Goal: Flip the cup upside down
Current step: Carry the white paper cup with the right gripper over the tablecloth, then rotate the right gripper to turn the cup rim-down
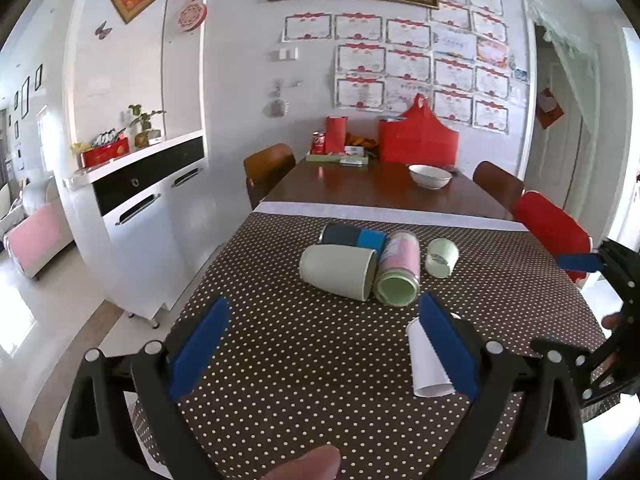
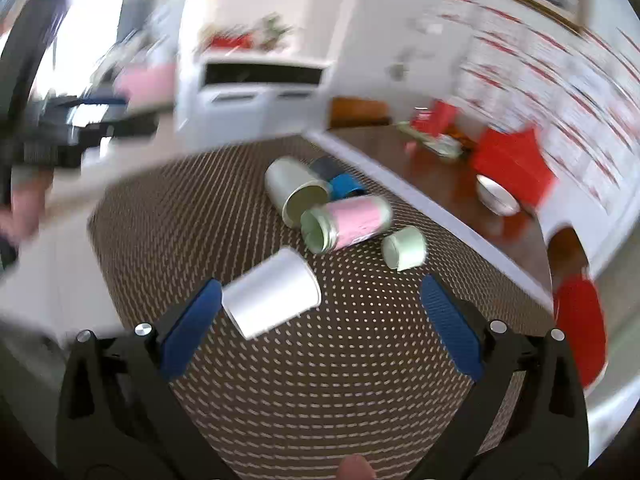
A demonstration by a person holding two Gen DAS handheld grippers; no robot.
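Observation:
Several cups lie on their sides on the brown dotted tablecloth [image 1: 304,344]. A white paper cup [image 1: 426,364] lies nearest, partly hidden behind my left gripper's right finger; in the right wrist view the cup [image 2: 272,294] lies just ahead of the left finger. A pale green cup [image 1: 338,266], a pink cup [image 1: 398,270], a small green cup [image 1: 441,258] and a dark blue cup [image 1: 352,236] lie further back. My left gripper [image 1: 324,348] is open and empty. My right gripper [image 2: 320,324] is open and empty above the cloth; it also shows in the left wrist view [image 1: 580,262].
A white bowl [image 1: 430,176], red bags [image 1: 418,140] and a tray with a can [image 1: 336,152] stand on the bare wooden table end. Chairs [image 1: 268,168] flank the table, a red-covered one [image 1: 552,232] at right. A white cabinet [image 1: 136,200] stands left.

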